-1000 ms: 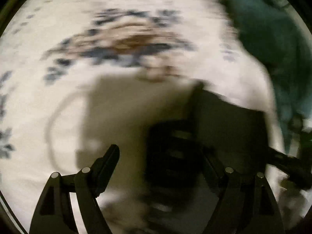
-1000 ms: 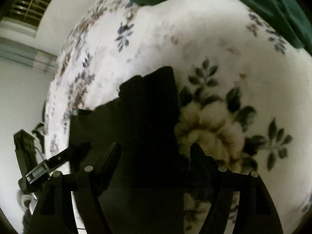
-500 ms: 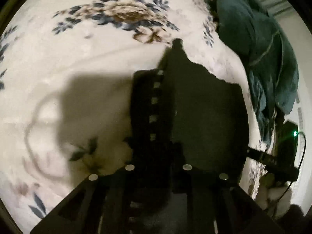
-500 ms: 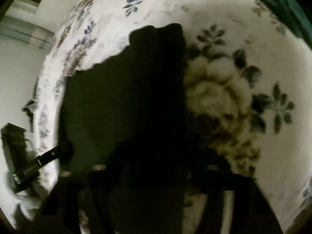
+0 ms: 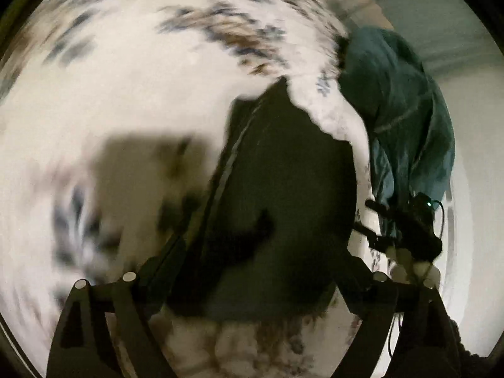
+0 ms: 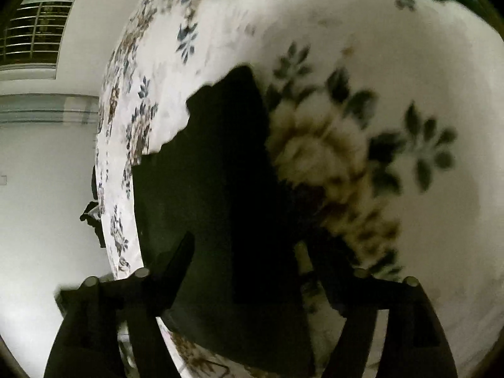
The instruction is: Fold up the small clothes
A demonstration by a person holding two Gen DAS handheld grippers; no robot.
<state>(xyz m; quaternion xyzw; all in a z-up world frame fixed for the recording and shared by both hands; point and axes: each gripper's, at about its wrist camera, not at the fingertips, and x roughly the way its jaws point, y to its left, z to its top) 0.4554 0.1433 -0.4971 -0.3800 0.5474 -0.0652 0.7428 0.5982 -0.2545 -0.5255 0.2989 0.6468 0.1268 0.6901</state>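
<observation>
Soft, limp black garment (image 5: 283, 170) on the floral bed (image 5: 126, 94); both claws, left (image 5: 252, 271) and right (image 6: 252, 264), are opening, pinching nothing (grab its corners).

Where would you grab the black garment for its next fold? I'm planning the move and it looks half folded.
Probably the pointed far corner of the black garment, coming from above and pulling toward you. It lies flat on the floral sheet, and that corner sticks out past the jagged edge, so the fingers could pinch it alone.
</observation>
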